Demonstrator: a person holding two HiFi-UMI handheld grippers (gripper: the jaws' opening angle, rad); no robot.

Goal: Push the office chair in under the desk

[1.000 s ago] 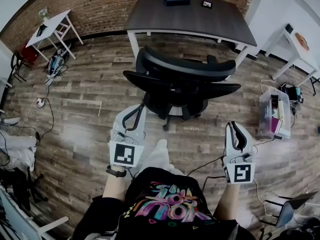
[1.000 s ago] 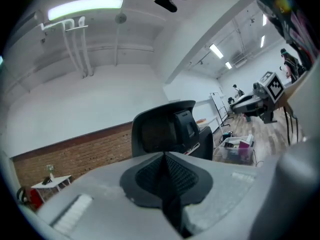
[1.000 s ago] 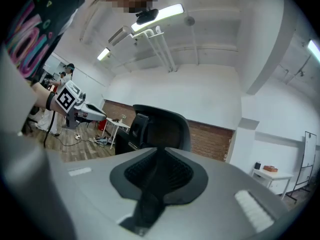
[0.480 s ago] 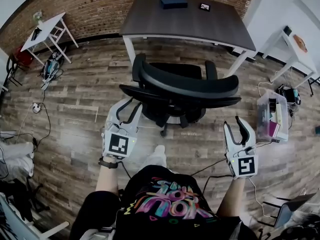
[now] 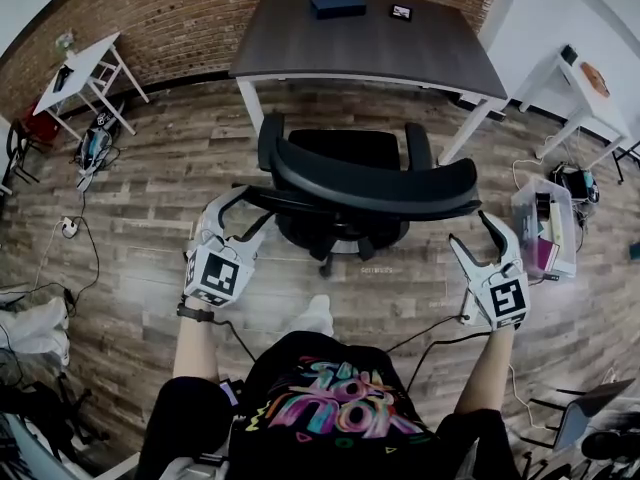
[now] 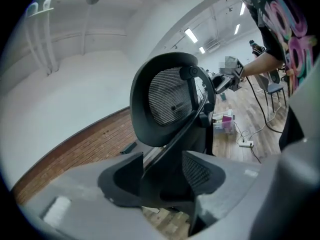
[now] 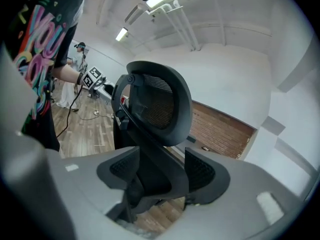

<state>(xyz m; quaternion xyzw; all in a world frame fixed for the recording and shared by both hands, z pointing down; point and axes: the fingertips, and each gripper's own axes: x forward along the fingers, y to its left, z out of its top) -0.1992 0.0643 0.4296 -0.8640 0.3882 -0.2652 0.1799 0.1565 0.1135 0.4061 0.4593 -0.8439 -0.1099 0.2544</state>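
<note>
Left gripper (image 5: 240,211) and right gripper (image 5: 468,230) have just opened their jaws wide and grasp nothing. They have come forward to nine and three o'clock of the office chair (image 5: 370,183), which stands short of the desk (image 5: 370,43) at twelve o'clock. The push seems imminent.

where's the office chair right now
In the head view's middle, the office chair stands on the wood floor just short of the dark desk, its backrest toward the person.
</note>
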